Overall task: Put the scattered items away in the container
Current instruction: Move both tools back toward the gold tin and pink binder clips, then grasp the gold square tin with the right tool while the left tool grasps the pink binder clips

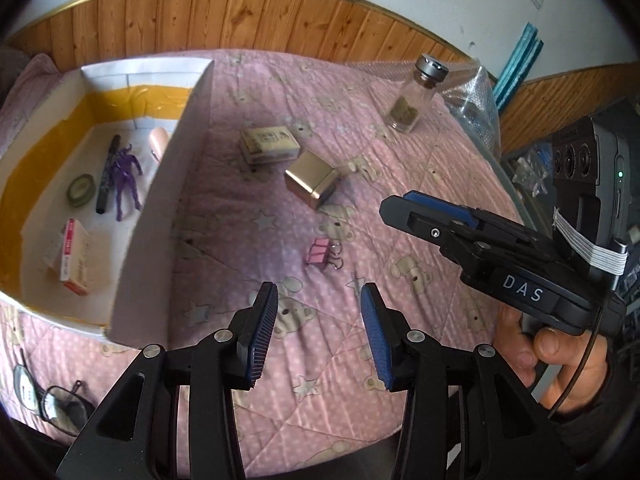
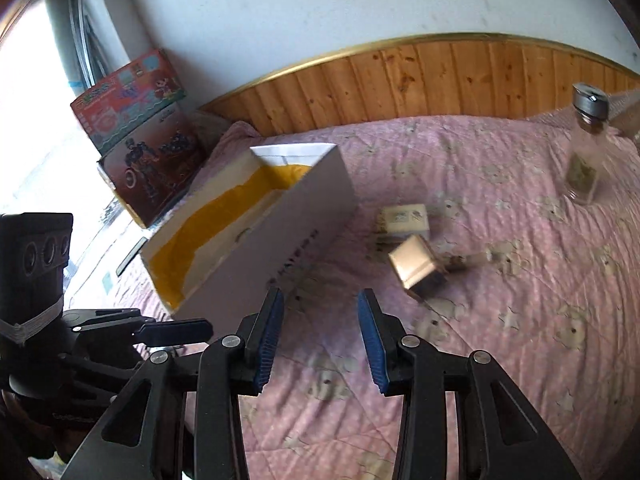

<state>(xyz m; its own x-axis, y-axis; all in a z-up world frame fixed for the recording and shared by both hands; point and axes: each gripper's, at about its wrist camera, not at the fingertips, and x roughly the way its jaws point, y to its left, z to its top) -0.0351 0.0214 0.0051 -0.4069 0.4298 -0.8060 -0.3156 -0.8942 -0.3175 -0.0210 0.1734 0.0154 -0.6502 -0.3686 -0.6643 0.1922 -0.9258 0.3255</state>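
Only our left wrist view shows the pink binder clip (image 1: 320, 255) on the bed (image 1: 248, 240), handles pointing right, between our empty, wide-open left hand-held gripper (image 1: 319, 336) and the box (image 1: 160, 200), while our right hand-held gripper (image 2: 320, 340) gapes empty too.

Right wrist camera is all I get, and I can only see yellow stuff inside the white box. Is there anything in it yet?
Observer: Yes. The white box holds a purple figure, a black marker, a tape roll and a small red-and-white carton.
Operator: Is there something on the quilt that I can't see?
Observer: A pink binder clip lies on the quilt, just ahead of the open left gripper.
Operator: Anything else?
Observer: A pair of glasses lies near the box's closest end.
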